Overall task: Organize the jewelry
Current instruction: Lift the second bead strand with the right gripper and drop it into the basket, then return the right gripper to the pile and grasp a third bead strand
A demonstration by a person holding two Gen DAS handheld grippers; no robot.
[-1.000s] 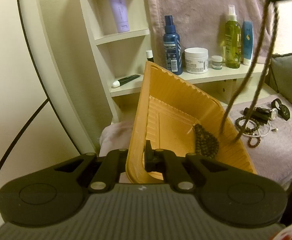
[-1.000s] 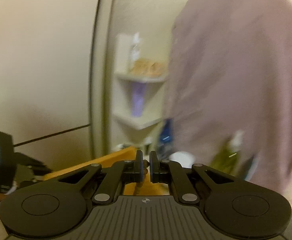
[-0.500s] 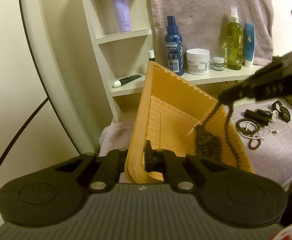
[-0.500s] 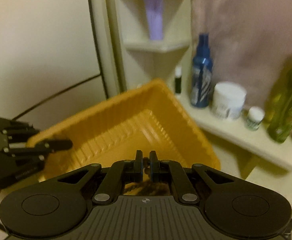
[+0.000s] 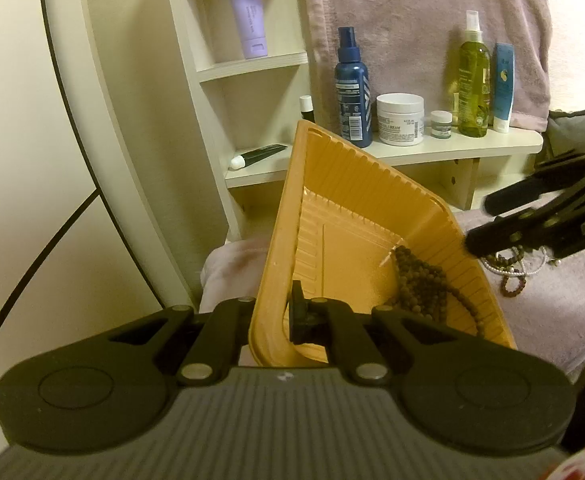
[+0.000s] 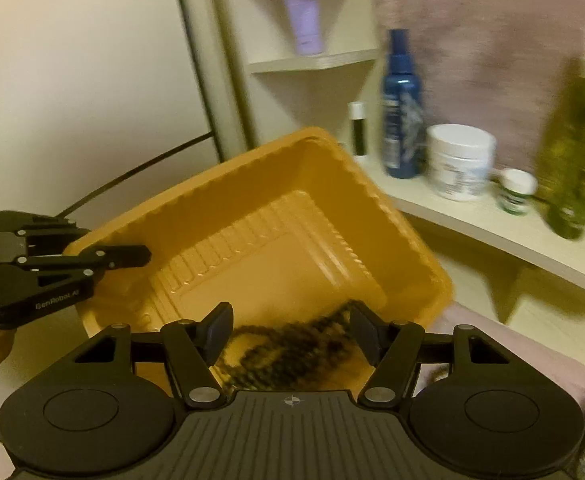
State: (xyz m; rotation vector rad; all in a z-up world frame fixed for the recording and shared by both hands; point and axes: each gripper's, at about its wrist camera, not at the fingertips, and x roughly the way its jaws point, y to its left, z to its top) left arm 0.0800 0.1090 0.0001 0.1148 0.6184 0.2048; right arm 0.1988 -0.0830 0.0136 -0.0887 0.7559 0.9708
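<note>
My left gripper [image 5: 276,316] is shut on the near rim of an orange plastic tray [image 5: 356,208] and holds it tilted. A dark beaded necklace [image 5: 420,284] lies heaped in the tray's lower right corner. My right gripper [image 5: 480,220] hangs over the tray's right wall. In the right wrist view its jaws [image 6: 290,330] are opening. The necklace [image 6: 292,356] lies loose below them on the tray [image 6: 292,184], and the pads do not touch it. The left gripper [image 6: 108,240] shows at the tray's left rim. More bead bracelets [image 5: 512,268] lie on the cloth to the right.
A pale shelf unit stands behind the tray with a blue spray bottle [image 5: 352,92], a white cream jar [image 5: 399,118], a green bottle [image 5: 472,80] and a lilac tube [image 5: 250,12]. A pink towel [image 5: 412,20] hangs above. A mauve cloth [image 5: 552,320] covers the surface.
My right gripper came down with the necklace dangling from it, lowered it into the tray and opened. The necklace now rests in the tray. The left gripper kept still.
</note>
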